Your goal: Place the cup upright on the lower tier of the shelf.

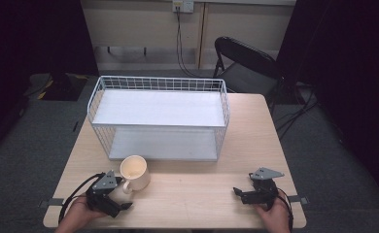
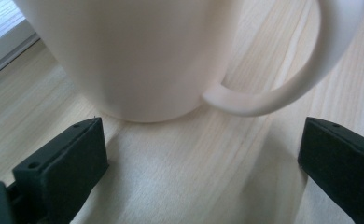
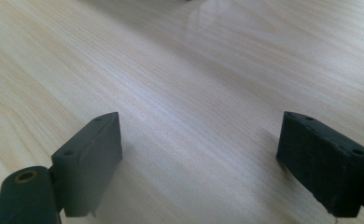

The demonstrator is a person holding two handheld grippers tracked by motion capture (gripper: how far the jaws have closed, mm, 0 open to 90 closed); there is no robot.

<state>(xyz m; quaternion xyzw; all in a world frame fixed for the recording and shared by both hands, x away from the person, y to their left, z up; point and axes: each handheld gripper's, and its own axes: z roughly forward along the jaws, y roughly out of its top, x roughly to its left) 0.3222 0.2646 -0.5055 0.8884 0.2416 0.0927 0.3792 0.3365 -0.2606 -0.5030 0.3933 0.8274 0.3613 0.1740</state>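
The left hand-held gripper [image 1: 122, 198] sits low at the near left, its jaws wide open. The right hand-held gripper [image 1: 238, 192] sits low at the near right, jaws wide open too. A hand [image 1: 274, 213] holds each one.

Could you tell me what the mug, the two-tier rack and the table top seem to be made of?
Mug: probably glazed ceramic, cream, with a smooth, softly glossy wall and thick handle. Rack: white-coated metal wire by its thin grid sides; the flat white shelves could be painted metal or board. Table: light wood or wood-look laminate, with visible grain and a faint sheen.
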